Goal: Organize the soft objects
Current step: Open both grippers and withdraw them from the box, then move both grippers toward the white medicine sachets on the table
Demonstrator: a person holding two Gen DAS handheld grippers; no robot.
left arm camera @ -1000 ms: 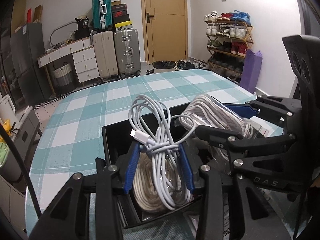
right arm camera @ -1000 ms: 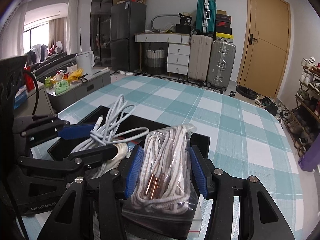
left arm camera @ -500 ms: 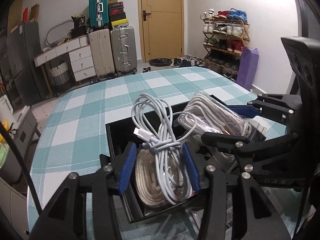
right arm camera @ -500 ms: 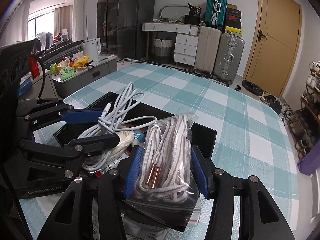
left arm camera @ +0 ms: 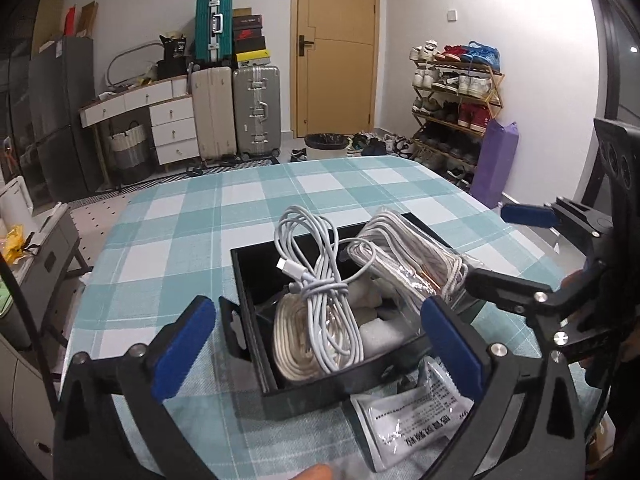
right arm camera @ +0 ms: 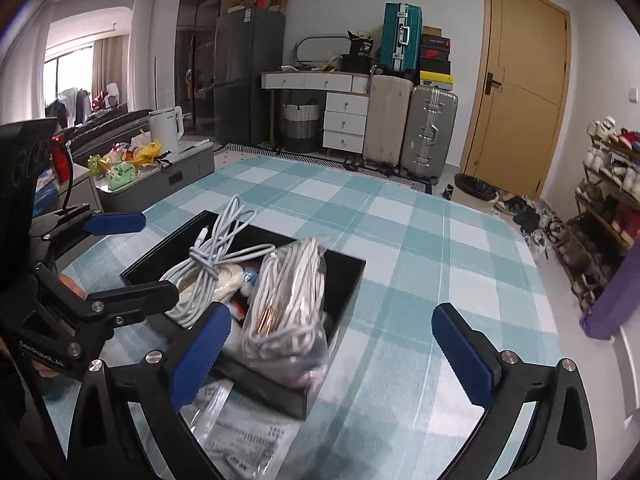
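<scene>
A black box (left arm camera: 247, 276) stands on the checked tablecloth. In it a white charging cable bundle (left arm camera: 316, 276) lies on a cream coil (left arm camera: 294, 332). A clear bag of white cord (left arm camera: 408, 256) leans in the box's right part. My left gripper (left arm camera: 316, 308) is opening, its blue pads wide to either side of the cable bundle and touching nothing. My right gripper (right arm camera: 332, 316) is opening too. The bagged cord (right arm camera: 288, 304) sits left of its centre, free of the pads. Each gripper shows at the edge of the other's view.
A printed white sachet (left arm camera: 416, 420) lies on the teal checked table (left arm camera: 160, 240) just in front of the box. A fingertip (left arm camera: 316, 472) shows at the bottom edge. A grey cabinet (right arm camera: 160, 168) stands left of the table; suitcases and a shoe rack stand far behind.
Both grippers went from shut to wide open. The left let go of the cable bundle, the right of the bagged cord. Both items now rest in the box, and both grippers drew back.
</scene>
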